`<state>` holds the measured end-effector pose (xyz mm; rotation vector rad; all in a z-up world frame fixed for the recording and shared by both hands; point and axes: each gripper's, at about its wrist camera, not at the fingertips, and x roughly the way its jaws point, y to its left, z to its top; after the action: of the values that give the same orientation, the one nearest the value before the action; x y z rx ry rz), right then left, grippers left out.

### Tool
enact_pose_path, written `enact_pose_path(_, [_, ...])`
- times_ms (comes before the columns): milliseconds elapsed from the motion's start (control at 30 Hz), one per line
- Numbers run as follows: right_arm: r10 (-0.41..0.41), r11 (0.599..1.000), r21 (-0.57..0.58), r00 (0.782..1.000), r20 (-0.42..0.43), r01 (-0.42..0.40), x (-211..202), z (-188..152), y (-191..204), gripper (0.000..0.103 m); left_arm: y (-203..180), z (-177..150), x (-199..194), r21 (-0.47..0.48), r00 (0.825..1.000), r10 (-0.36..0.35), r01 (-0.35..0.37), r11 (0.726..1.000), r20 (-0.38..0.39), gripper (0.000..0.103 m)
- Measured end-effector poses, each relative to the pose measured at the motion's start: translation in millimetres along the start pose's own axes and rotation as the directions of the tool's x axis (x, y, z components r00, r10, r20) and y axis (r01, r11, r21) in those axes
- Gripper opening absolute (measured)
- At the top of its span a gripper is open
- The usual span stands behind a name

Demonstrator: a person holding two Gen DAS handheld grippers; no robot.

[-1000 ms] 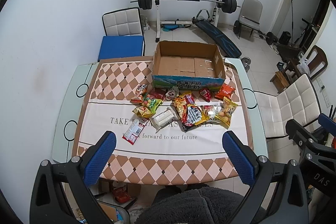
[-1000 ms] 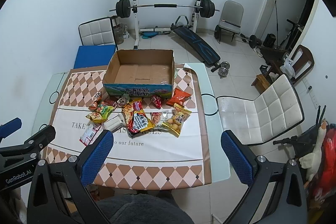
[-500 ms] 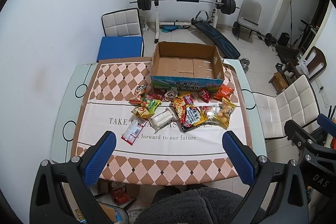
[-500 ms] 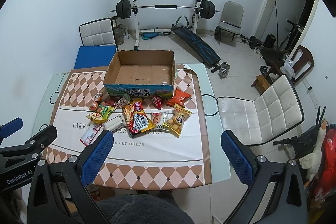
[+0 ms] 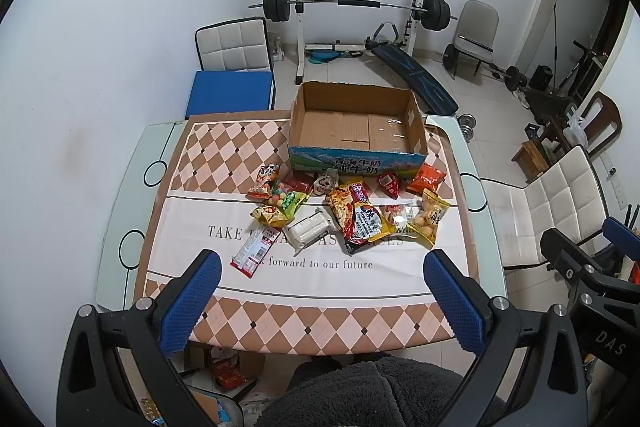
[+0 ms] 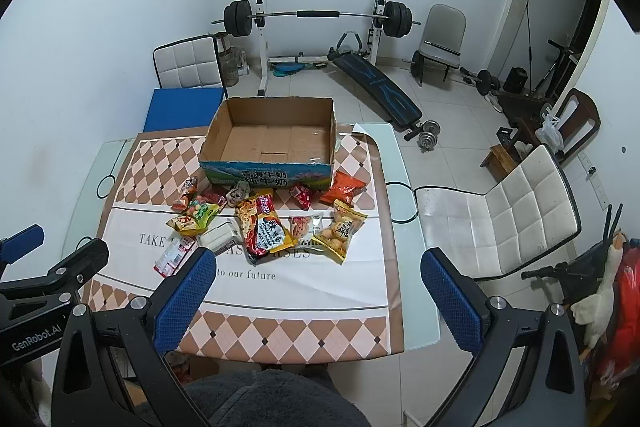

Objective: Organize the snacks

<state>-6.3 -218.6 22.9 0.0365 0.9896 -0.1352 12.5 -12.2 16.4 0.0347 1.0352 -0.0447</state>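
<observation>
Snacks lie untouched; both grippers' fingers spread wide, empty.

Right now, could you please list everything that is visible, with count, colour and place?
cardboard box: 1, brown, blue printed front, far table side, empty
snack packets: about twelve, mixed colours, before box
tablecloth: 1, white with brown diamonds, on glass table
white chairs: 2, one behind table, one beside it
barbell rack: 1, at wall
sit-up bench: 1, dark, on floor
left gripper: blue pads, open
right gripper: blue pads, open
</observation>
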Motion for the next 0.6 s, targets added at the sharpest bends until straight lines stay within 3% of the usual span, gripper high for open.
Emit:
enact_pose_path(467, [0.003, 1.000, 0.003, 1.000, -0.004, -0.003, 2, 2, 2, 0.103, 0, 1, 0, -0.007, 1.000, -0.003, 0.003, 1.000, 0.004, 0.103])
enact_pose_path(600, [0.030, 0.999, 0.043, 0.999, -0.043, -0.028, 15, 15, 5, 0.103, 6, 11, 22, -0.057, 1.000, 0.022, -0.022, 0.998, -0.001, 0.103])
